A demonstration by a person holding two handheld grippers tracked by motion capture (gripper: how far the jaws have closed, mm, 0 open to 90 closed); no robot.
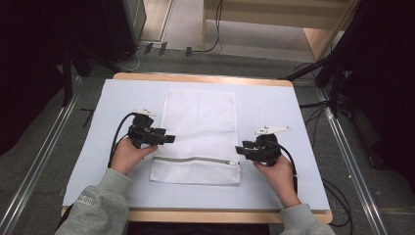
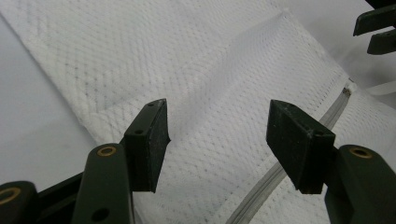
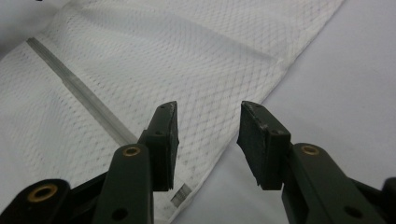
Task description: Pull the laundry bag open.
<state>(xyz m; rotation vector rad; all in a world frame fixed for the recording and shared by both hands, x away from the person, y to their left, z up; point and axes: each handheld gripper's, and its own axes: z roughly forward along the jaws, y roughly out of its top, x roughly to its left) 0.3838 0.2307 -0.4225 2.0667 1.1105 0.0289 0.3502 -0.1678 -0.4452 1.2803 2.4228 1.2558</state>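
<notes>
White sheeting covers the table [image 1: 293, 112], and a white mesh laundry bag [image 1: 200, 122] lies flat in the middle of it, long side running away from the person, zipper [image 1: 195, 159] running across near the close end. Looks like we're at the folding stage, or right between grabs: the left gripper [image 1: 166, 138] sits at the bag's left edge and the right gripper [image 1: 241, 150] at its right edge, both roughly level with the zipper. Both have their jaws apart with nothing pinched, the left ones spread wider, mesh just lying underneath them. My guess is the next move needs each one to close on its own side edge at matching spots so the fold comes out straight. Bag itself looks empty and flat, zipper seems shut, though I can't tell for sure.
</notes>
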